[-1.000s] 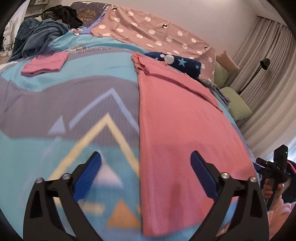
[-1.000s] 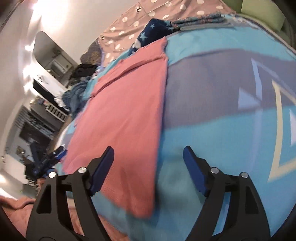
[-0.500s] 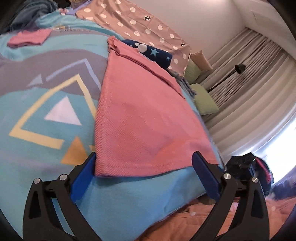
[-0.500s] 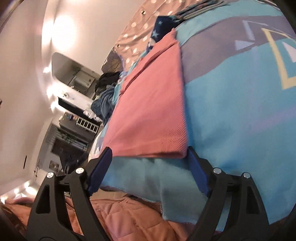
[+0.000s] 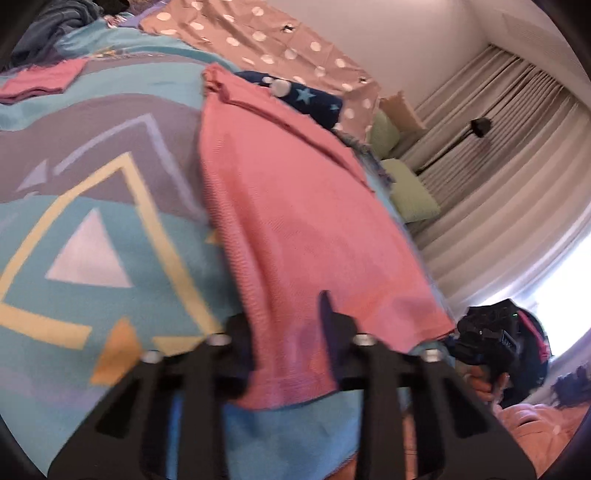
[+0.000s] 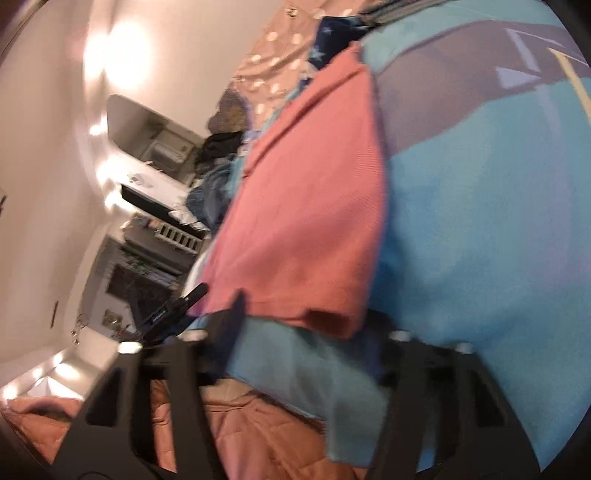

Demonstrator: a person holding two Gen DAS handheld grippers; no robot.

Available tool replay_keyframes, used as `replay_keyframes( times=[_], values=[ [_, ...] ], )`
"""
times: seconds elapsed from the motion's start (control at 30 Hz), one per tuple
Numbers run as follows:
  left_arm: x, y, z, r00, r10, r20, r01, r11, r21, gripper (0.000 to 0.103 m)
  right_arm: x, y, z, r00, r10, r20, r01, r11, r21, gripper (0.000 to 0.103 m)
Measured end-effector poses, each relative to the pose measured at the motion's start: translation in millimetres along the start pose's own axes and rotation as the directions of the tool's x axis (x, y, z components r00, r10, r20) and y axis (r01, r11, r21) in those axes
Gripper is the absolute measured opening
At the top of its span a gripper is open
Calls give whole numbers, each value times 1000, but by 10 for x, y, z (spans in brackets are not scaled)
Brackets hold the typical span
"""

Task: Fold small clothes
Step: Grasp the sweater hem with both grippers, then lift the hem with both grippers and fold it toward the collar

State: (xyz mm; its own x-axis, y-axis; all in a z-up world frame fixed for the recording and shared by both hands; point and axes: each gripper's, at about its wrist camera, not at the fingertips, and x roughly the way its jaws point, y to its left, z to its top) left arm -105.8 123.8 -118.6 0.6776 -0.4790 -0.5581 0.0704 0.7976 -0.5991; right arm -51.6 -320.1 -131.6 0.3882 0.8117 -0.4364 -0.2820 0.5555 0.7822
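A long pink garment point(image 5: 295, 206) lies flat on a turquoise patterned blanket point(image 5: 92, 229), folded lengthwise. My left gripper point(image 5: 288, 332) is at the garment's near left corner with its jaws closed in on the hem. In the right wrist view the same garment point(image 6: 314, 206) shows, and my right gripper point(image 6: 306, 328) is at its near right corner, jaws narrowed around the hem. Both views are blurred. A small folded pink piece point(image 5: 40, 79) lies at the far left.
A dark blue star-print cloth point(image 5: 306, 98) and a pink dotted cover point(image 5: 258, 33) lie at the far end. Green pillows point(image 5: 410, 188) and curtains point(image 5: 498, 177) are to the right. An orange quilt point(image 6: 258, 428) hangs below the bed edge. A pile of dark clothes point(image 5: 55, 26) sits far left.
Both grippers moved in to the garment's near hem and their jaws closed from wide open onto the two near corners.
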Motion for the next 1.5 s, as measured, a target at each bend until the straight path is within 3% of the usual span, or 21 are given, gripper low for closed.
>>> replay_keyframes(
  times=[0.03, 0.07, 0.13, 0.23, 0.47, 0.8, 1.13, 1.5],
  values=[
    [-3, 49, 13, 1000, 1, -3, -1, 1000, -28, 8, 7, -80, 26, 1000, -10, 4, 9, 999, 45, 25],
    [-4, 126, 31, 1000, -19, -9, 18, 997, -77, 8, -6, -143, 37, 1000, -10, 10, 9, 997, 80, 16],
    [-17, 184, 60, 999, -31, -9, 30, 992, -122, 7, -31, -244, 85, 999, -23, 36, 17, 988, 152, 8],
    [-67, -6, 95, 999, 39, -2, -39, 998, -51, 6, -104, -128, 104, 997, -51, 58, 45, 993, 109, 5],
    [-353, -287, 314, 997, -1, 80, -1, 1000, 18, 6, -352, 220, 220, 992, 13, 123, -12, 1000, -12, 5],
    [-380, -303, 446, 997, 10, 79, -11, 1000, 13, 8, -329, 318, 361, 987, 45, 157, -41, 999, -25, 5],
    [-418, -265, 412, 996, 49, 78, -51, 998, 27, 5, -284, 339, 470, 989, 46, 138, -42, 999, -30, 5],
    [-412, -395, 952, 987, 11, 159, -22, 998, 67, 5, -358, 543, 796, 973, 64, 220, -46, 995, -88, 5]
  ],
)
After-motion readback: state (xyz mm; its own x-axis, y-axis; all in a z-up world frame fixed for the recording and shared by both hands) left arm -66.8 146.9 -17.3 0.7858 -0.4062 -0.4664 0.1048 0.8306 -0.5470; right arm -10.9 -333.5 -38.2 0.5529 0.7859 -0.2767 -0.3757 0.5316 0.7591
